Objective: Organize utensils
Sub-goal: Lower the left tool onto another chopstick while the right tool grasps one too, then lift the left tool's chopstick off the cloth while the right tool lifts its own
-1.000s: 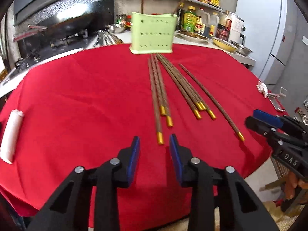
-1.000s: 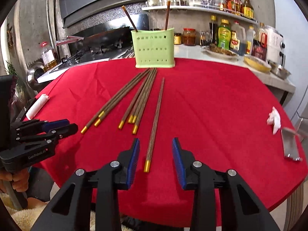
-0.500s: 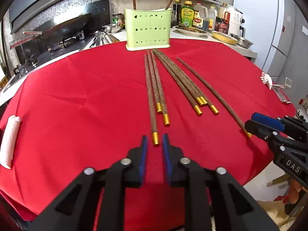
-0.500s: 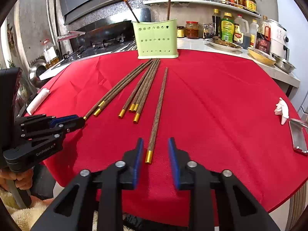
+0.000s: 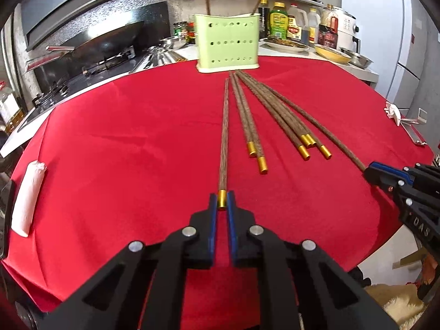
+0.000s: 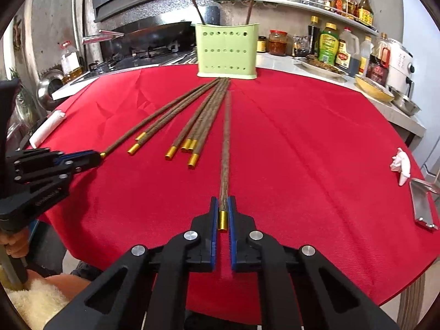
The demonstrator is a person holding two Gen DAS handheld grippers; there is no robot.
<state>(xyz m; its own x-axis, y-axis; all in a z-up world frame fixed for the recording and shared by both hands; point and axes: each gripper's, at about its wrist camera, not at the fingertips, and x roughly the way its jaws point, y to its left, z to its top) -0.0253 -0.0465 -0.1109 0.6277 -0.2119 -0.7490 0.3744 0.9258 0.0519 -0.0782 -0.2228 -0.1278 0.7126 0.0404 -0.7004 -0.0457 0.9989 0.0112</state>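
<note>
Both pairs of jaws have just been closing: the left gripper (image 5: 222, 202) is clamped on the leftmost chopstick (image 5: 224, 137), the right gripper (image 6: 223, 209) on the rightmost chopstick (image 6: 226, 143), each at its gold-capped near end. Light, stiff, slippery sticks are judged likely to pivot. Farther off lie the loose chopsticks (image 6: 198, 121) before the green holder (image 6: 226, 52).

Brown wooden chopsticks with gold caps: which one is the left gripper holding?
The leftmost chopstick, lying apart from the others; the left gripper clamps its gold cap.

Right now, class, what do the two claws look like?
Both the left claw and the right claw are matt black plastic frames with triangular cut-outs, silver rivets at the joints, and blue pads lining the fingers. White lettering marks each side.
</note>
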